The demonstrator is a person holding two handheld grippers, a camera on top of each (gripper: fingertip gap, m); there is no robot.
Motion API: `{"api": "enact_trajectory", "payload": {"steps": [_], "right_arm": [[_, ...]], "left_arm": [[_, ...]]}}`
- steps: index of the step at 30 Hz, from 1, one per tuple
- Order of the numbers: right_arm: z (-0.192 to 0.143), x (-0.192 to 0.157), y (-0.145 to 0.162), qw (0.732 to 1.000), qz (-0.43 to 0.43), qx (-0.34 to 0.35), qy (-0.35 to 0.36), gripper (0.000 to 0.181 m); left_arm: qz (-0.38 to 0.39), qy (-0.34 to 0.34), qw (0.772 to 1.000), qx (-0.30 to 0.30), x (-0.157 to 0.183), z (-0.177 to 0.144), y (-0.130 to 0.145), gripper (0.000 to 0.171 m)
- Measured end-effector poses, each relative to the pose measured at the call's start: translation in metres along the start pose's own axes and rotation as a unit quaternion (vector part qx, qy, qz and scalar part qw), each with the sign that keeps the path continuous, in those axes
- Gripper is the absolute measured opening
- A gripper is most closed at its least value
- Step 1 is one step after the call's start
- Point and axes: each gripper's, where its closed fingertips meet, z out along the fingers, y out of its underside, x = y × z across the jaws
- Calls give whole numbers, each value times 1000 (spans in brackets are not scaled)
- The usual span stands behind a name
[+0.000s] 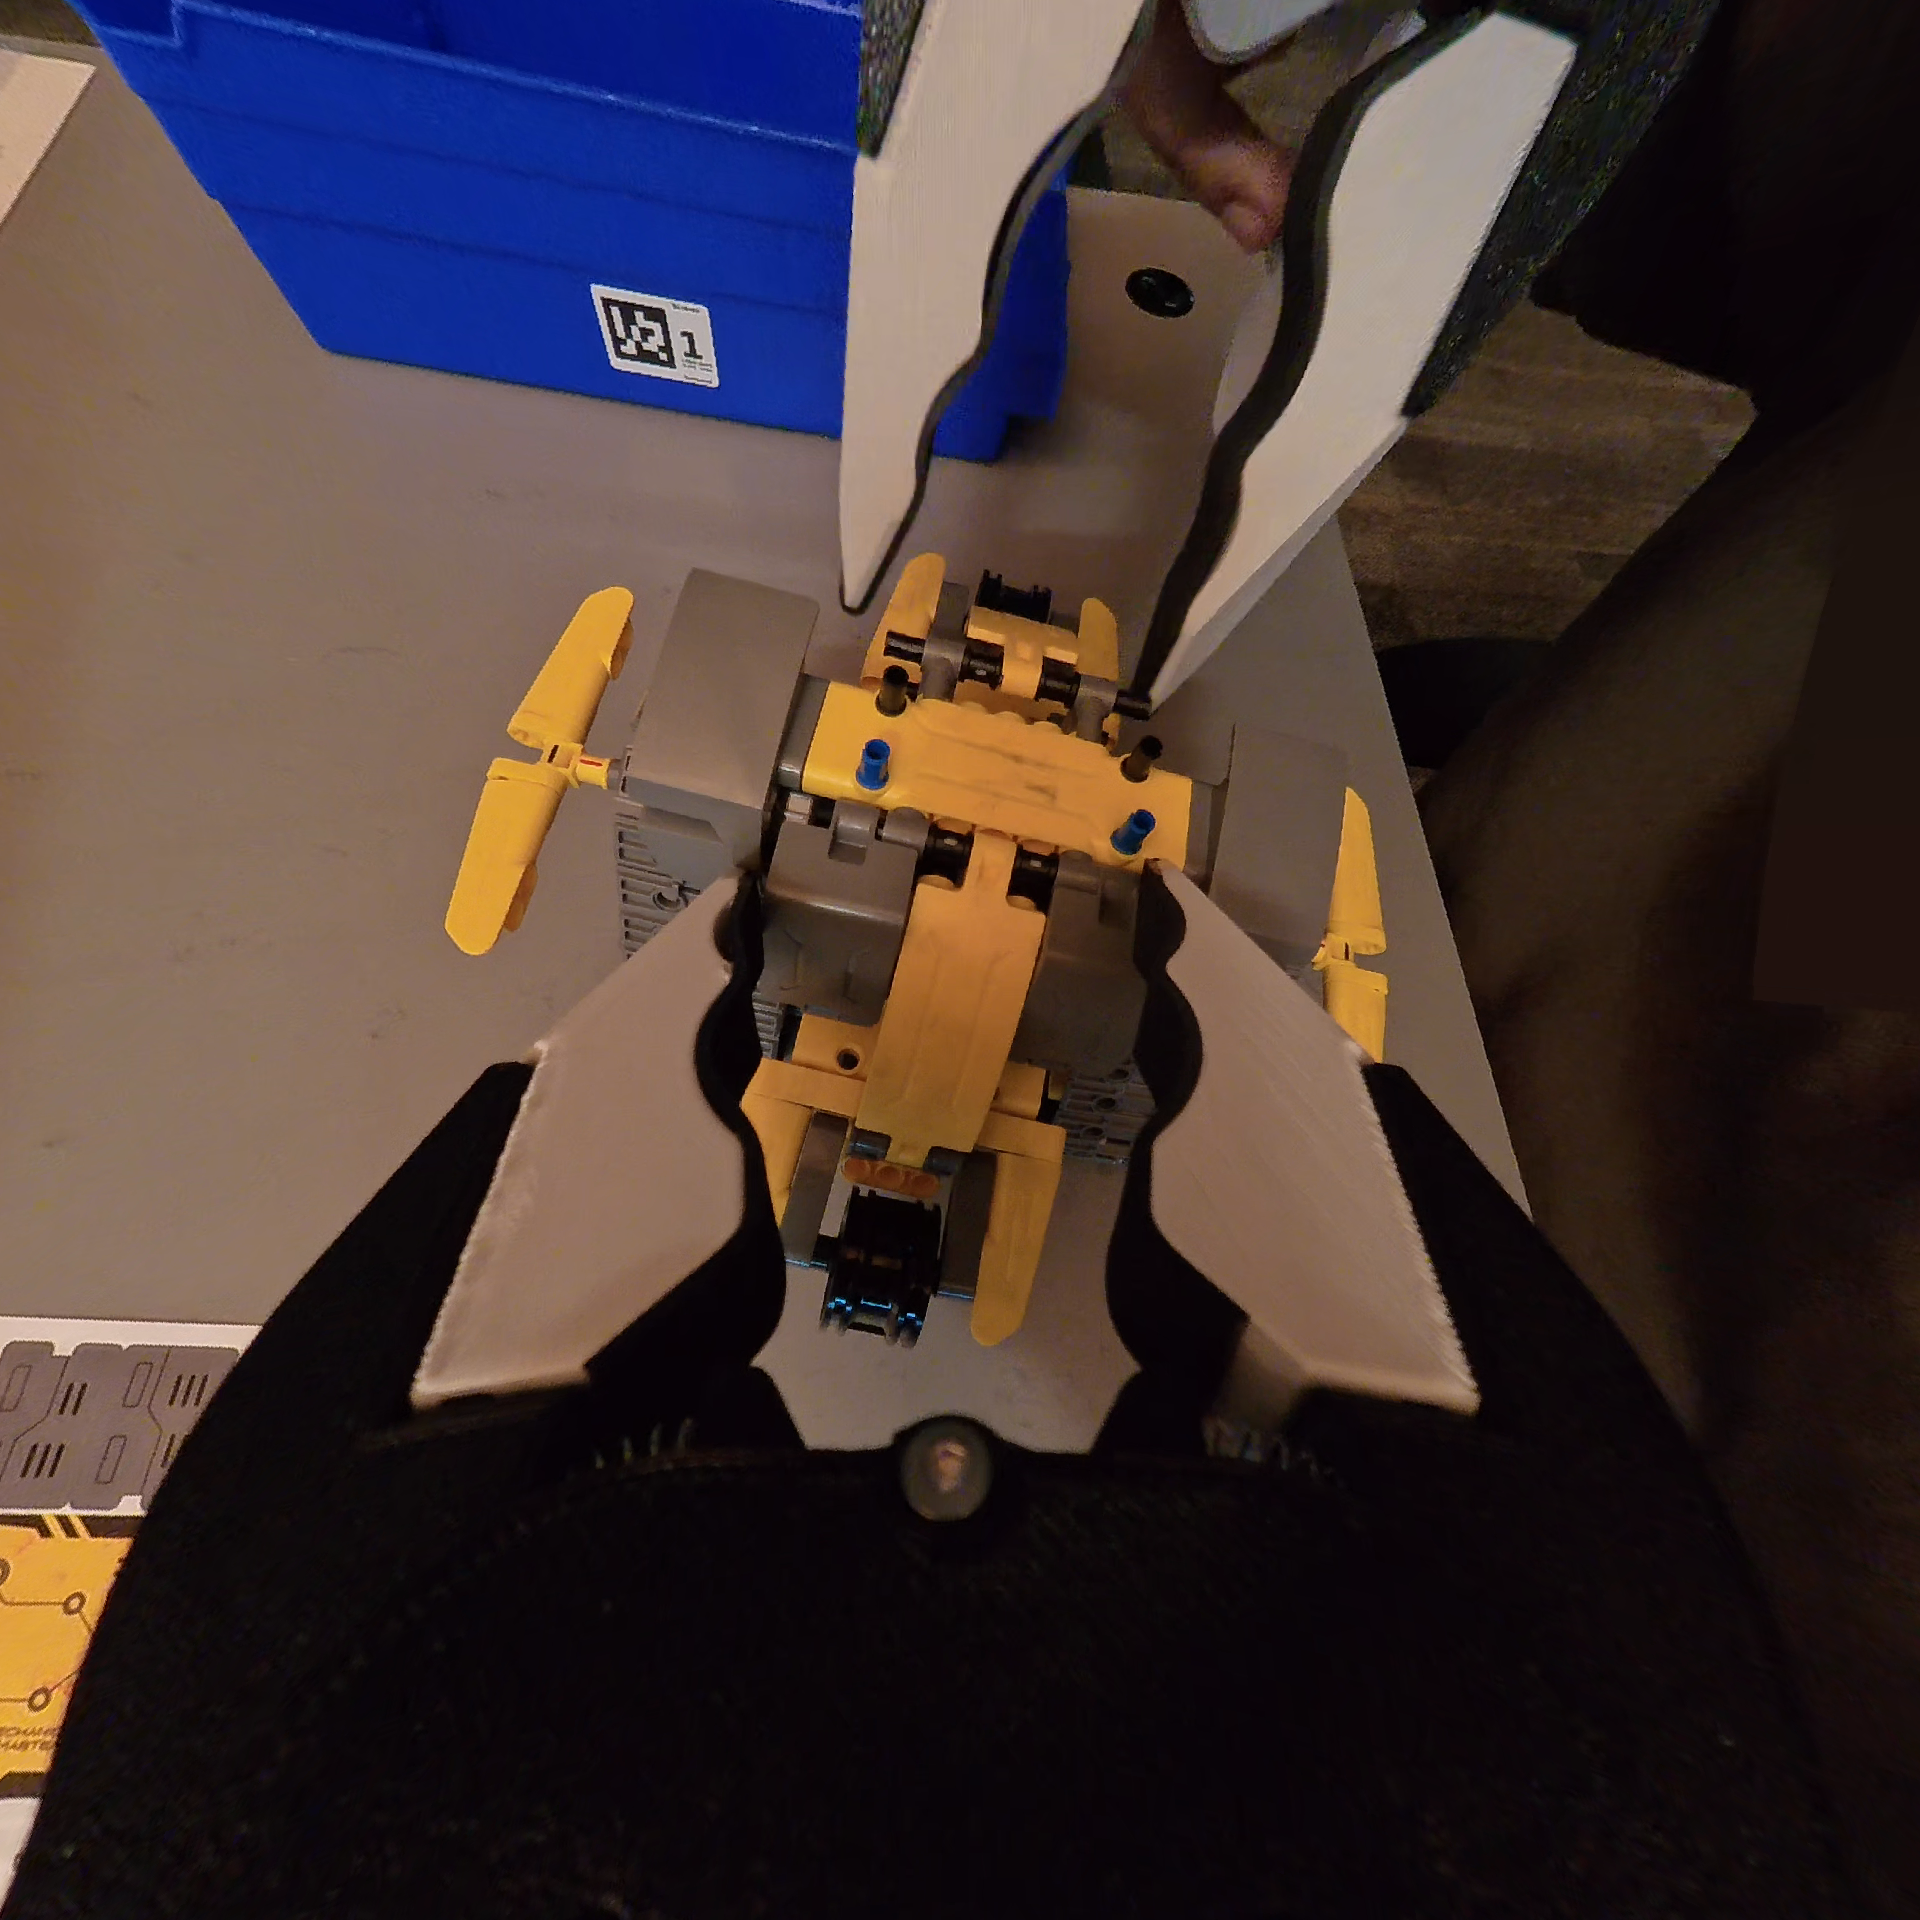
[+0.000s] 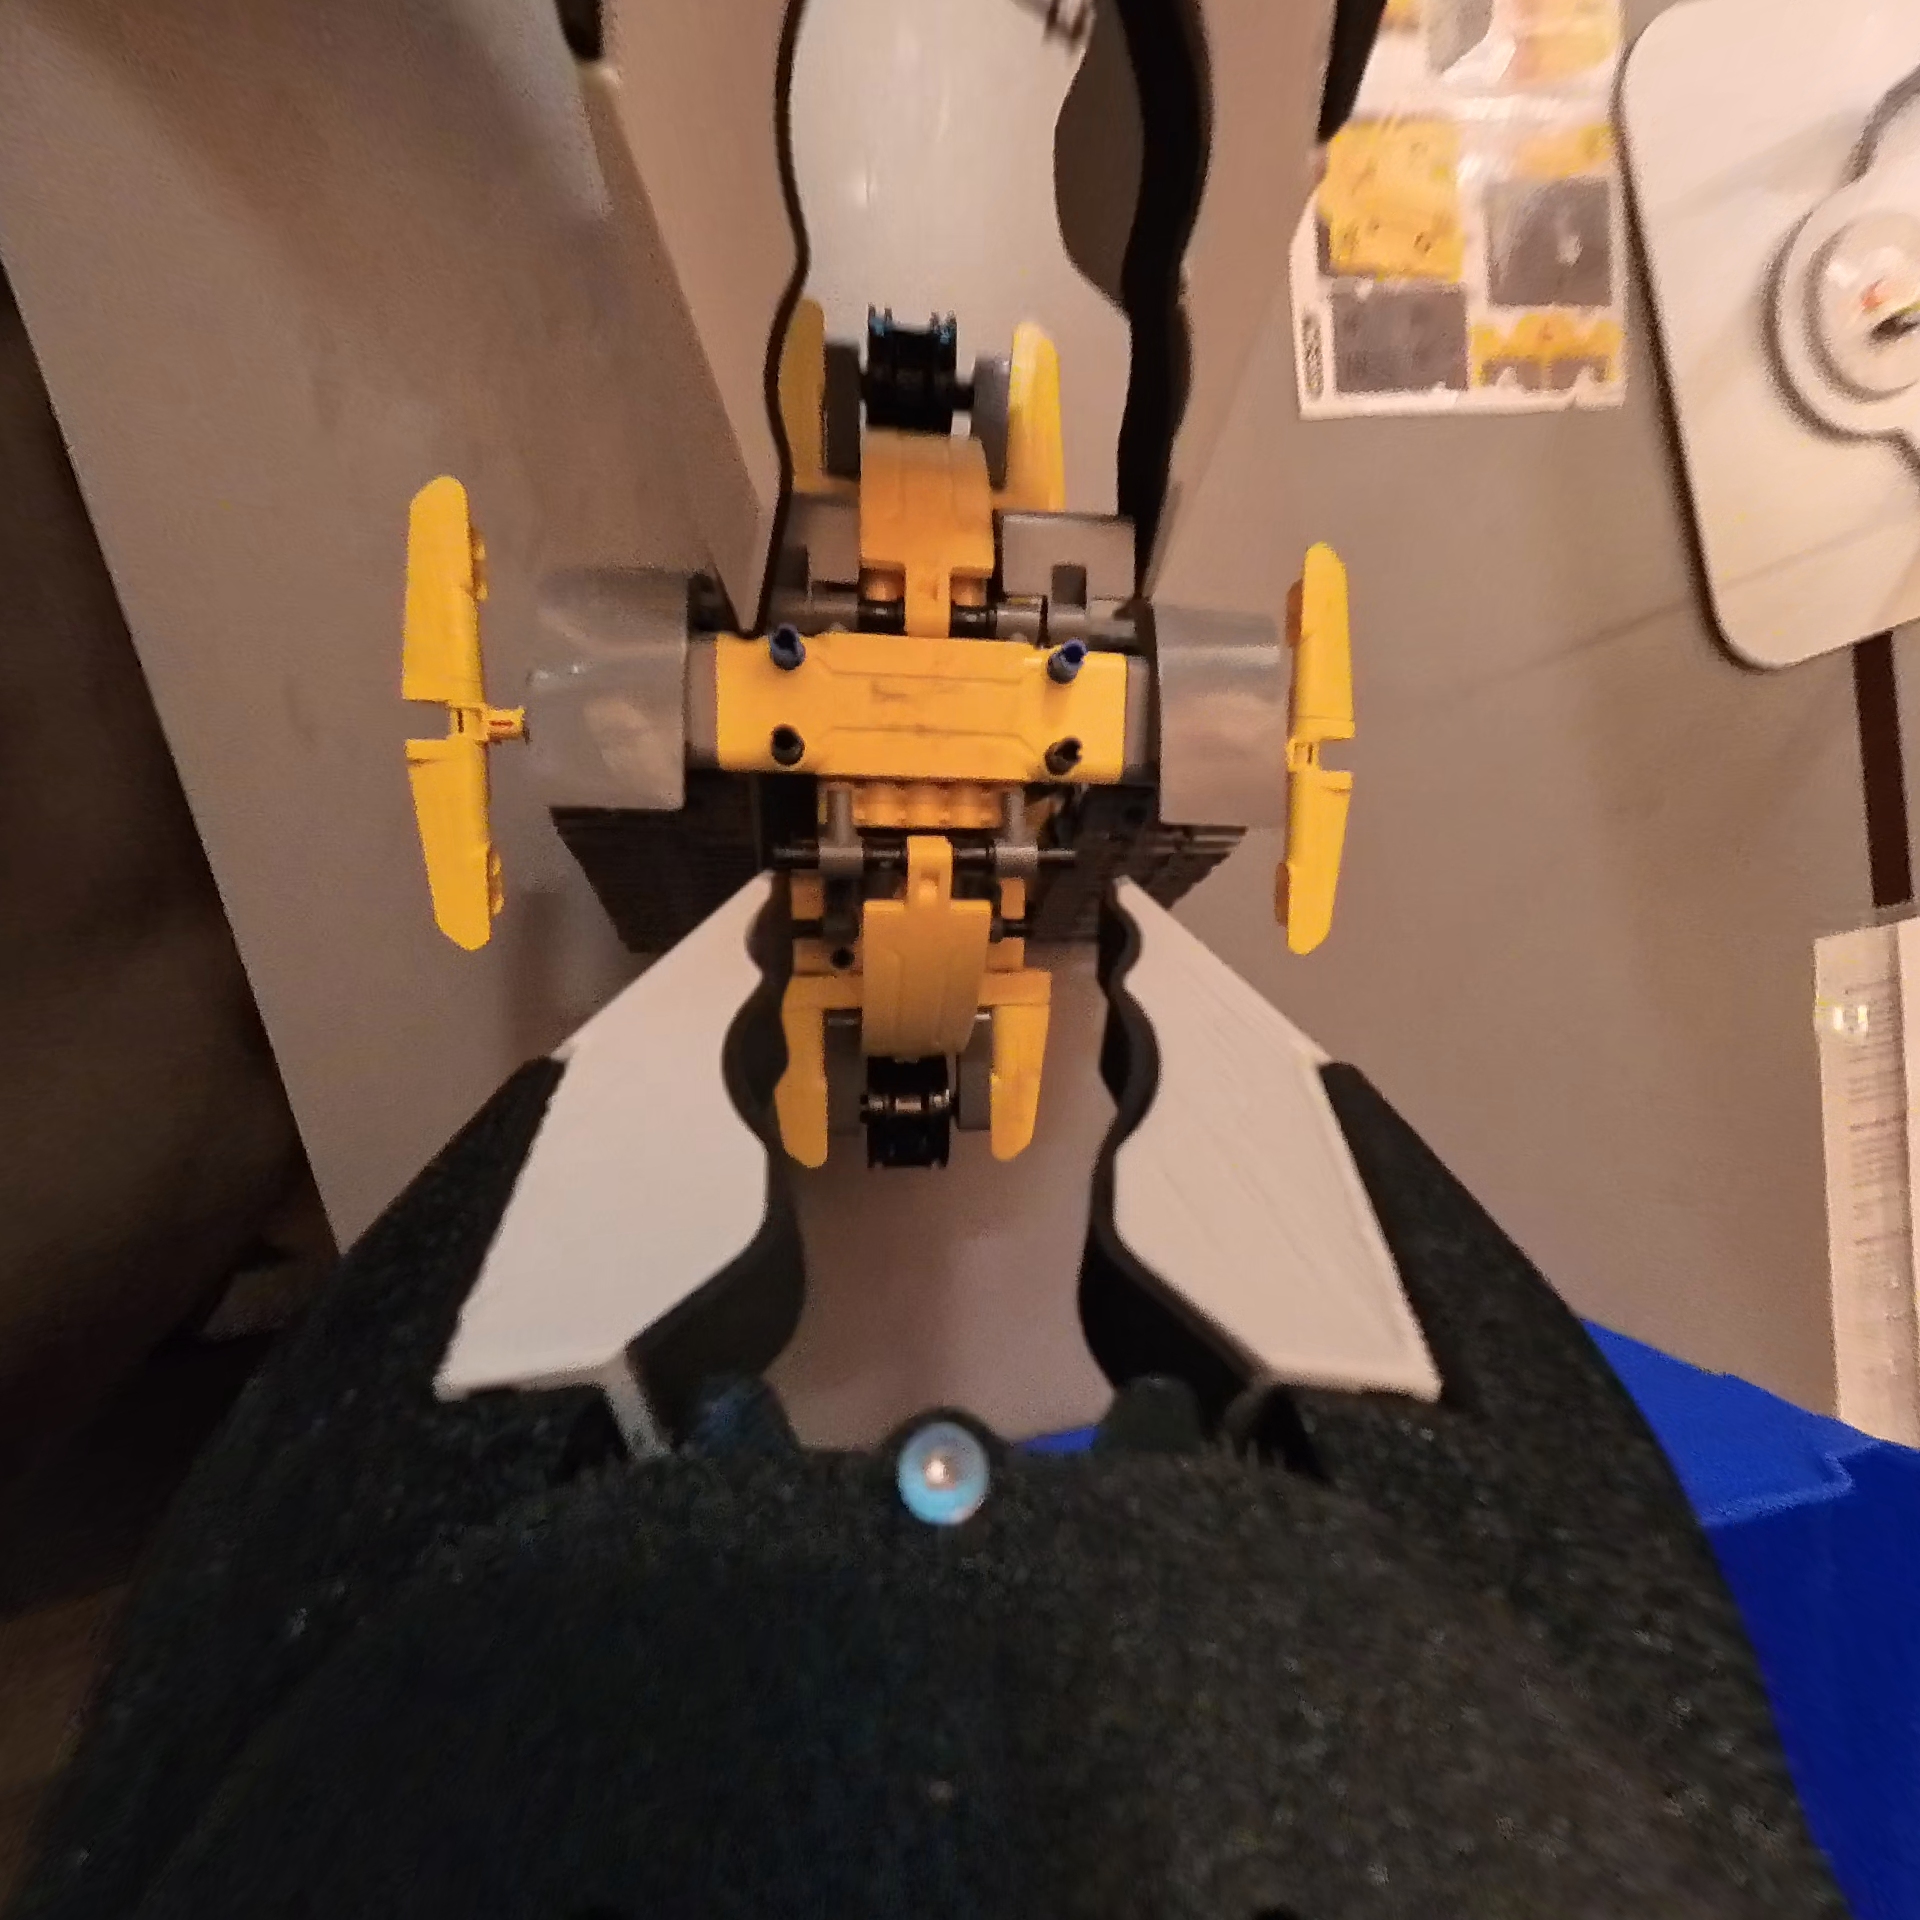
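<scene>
Yellow and grey, the brick-built model (image 1: 997, 769) sits on a pale board (image 1: 1132, 436) laid on the grey worktop (image 1: 260, 623), just in front of a blue bin (image 1: 468, 208). A printed sheet (image 1: 62, 1455) lies at the near left corner. The left tongs (image 1: 948, 888) stand about half open around the model's grey mid-body. Both dark wavy pads look pressed against the grey blocks just below the yellow cross-beam, so this side appears to have a hold of it. The right tongs (image 2: 945, 894) come in from the opposite end and are spread wide astride the yellow limb there. From the right wrist view a clear gap shows on each side of that limb, so they grip nothing. In the left wrist view one of their tips sits right at a black pin end on the model's far edge; whether it touches cannot be told. Two blue pins (image 1: 876, 764) stick up from the cross-beam, close to the left pads. Thin yellow blades (image 1: 540, 769) stand out on axles at both flanks, well outside either pair of tongs. These parts look slender and easily knocked, whereas the grey blocks give the broadest, firmest faces to bear on.
</scene>
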Motion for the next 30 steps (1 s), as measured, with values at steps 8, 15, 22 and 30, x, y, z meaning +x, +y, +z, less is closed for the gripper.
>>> {"api": "enact_trajectory", "payload": {"steps": [8, 15, 22, 30], "right_arm": [[-5, -4, -11, 975, 38, 218, 2, 63], [-5, 0, -4, 938, 107, 329, -28, 66], [-12, -7, -4, 916, 57, 398, 9, 69], [-7, -3, -4, 910, 47, 411, -3, 68]], "left_arm": [[-1, 1, 1000, 3, 0, 0, 0, 71], [-4, 0, 1000, 5, 0, 0, 0, 71], [-2, 3, 1000, 9, 0, 0, 0, 71], [-1, 7, 1000, 12, 0, 1, -1, 71]]}}
